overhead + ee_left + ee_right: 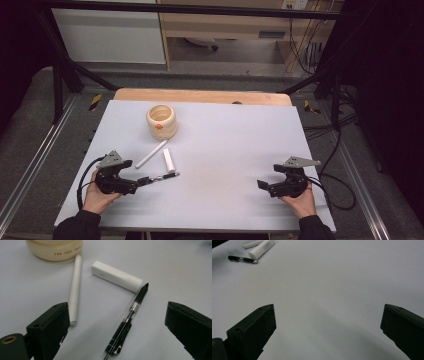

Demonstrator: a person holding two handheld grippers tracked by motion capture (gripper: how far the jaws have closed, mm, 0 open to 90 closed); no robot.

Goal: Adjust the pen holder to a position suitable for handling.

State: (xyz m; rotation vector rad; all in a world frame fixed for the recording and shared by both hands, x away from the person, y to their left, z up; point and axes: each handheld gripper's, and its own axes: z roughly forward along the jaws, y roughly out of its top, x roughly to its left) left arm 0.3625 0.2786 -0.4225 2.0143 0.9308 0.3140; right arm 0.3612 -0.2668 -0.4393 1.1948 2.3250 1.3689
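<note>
Two grippers' fingers (52,327) spread, empty; one black pen (128,320), two white tubes, one jar (162,121).

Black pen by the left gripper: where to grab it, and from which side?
Grip the black pen mid-barrel, past the clip, coming from above with the left gripper open across its width. It lies flat, its far end close to the white tube, so stay off that end.

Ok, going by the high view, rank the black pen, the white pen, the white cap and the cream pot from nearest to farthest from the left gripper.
From the left gripper:
1. Black pen, just ahead of its open jaws.
2. White cap and white pen, beyond the black pen; too close to call.
3. Cream pot, farthest, toward the table's back.
</note>
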